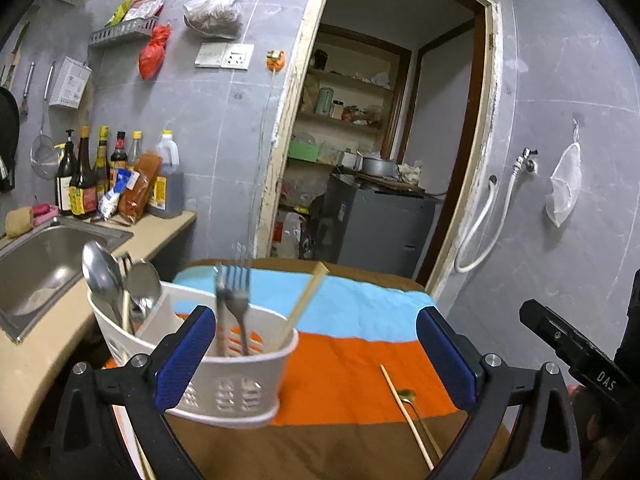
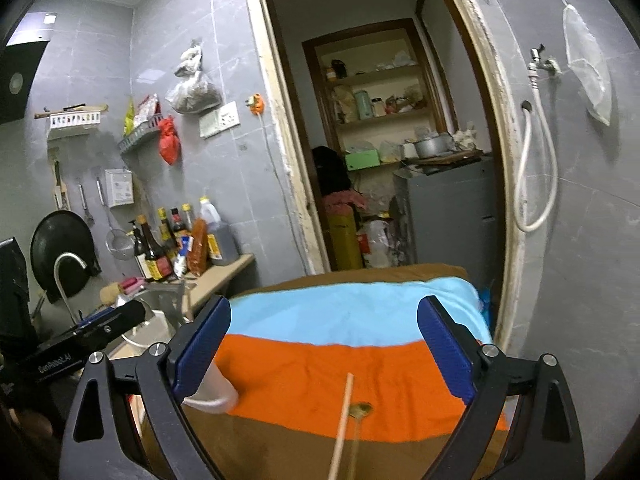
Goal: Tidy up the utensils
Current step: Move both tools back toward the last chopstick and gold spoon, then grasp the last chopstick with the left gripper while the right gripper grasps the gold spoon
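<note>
**Both grippers spread wide over the striped cloth, caddy half filled**

From the left wrist camera I see my left gripper [image 1: 316, 354] with its blue pads far apart, holding nothing. The white plastic utensil caddy [image 1: 224, 392] sits on the striped cloth [image 1: 352, 376], just behind the left pad. Its near compartment holds two forks [image 1: 234, 300], tines up and blurred, plus a single chopstick [image 1: 302, 306] leaning to the right. The far compartment holds spoons [image 1: 116, 276] standing bowl-up. On the orange and brown stripes to the right of the caddy lie a loose chopstick [image 1: 406, 416] and a gold spoon [image 1: 410, 398], side by side and touching or nearly so. The steel sink [image 1: 60, 248] is off to the left.

From the right wrist camera my right gripper [image 2: 324, 354] is likewise spread open and empty, and the same chopstick and gold spoon lie between its fingers, low in the view.
</note>
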Tool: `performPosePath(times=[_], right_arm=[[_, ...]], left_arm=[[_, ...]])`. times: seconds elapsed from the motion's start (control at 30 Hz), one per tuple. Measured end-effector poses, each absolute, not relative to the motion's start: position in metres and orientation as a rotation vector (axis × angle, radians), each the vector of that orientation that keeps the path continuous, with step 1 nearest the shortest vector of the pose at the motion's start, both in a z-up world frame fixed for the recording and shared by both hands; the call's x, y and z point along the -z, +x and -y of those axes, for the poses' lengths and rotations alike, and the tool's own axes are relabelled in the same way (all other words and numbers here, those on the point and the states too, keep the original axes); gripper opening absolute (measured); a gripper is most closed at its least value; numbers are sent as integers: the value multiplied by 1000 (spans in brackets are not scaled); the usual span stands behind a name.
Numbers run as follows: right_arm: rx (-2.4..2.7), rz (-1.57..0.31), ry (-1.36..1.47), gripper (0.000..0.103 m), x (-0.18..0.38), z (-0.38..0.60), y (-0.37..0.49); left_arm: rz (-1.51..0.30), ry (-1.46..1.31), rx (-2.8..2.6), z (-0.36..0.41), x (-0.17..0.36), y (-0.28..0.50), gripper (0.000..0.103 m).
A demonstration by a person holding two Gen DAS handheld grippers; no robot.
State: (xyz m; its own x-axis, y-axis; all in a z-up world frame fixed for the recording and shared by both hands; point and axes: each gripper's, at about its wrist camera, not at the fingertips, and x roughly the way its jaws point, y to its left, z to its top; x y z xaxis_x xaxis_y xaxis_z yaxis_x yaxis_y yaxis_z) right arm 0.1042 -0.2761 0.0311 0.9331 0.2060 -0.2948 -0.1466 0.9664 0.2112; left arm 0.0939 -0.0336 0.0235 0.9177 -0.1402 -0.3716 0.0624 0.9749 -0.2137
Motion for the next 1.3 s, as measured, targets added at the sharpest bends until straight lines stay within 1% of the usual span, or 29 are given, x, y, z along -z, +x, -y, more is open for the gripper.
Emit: performPosePath(times=[0.27,0.63,0.7,0.77,0.9,0.97,1.07,1.3], right_arm=[[-149,-421,200,92,-5,316,97],[-166,-664,181,91,64,330,116],[-182,-700,182,89,73,328,119],[-199,-736,167,81,82,324,124],[-223,-790,135,73,93,316,135],[-232,-813,119,67,96,312,142],[-253,-845,103,62,101,306,150],[-296,-884,52,61,108,288,165]], left_arm=[[-507,-196,136,64,6,91,101],[-671,-168,122,92,51,121,101],[-714,-173,116,93,59,131,101],[-764,-180,112,94,68,140,101],[-830,-205,126,94,81,151,101],[-854,-219,137,94,86,154,101],[-871,-229,136,94,90,157,101],[-891,-261,121,91,98,163,101]])
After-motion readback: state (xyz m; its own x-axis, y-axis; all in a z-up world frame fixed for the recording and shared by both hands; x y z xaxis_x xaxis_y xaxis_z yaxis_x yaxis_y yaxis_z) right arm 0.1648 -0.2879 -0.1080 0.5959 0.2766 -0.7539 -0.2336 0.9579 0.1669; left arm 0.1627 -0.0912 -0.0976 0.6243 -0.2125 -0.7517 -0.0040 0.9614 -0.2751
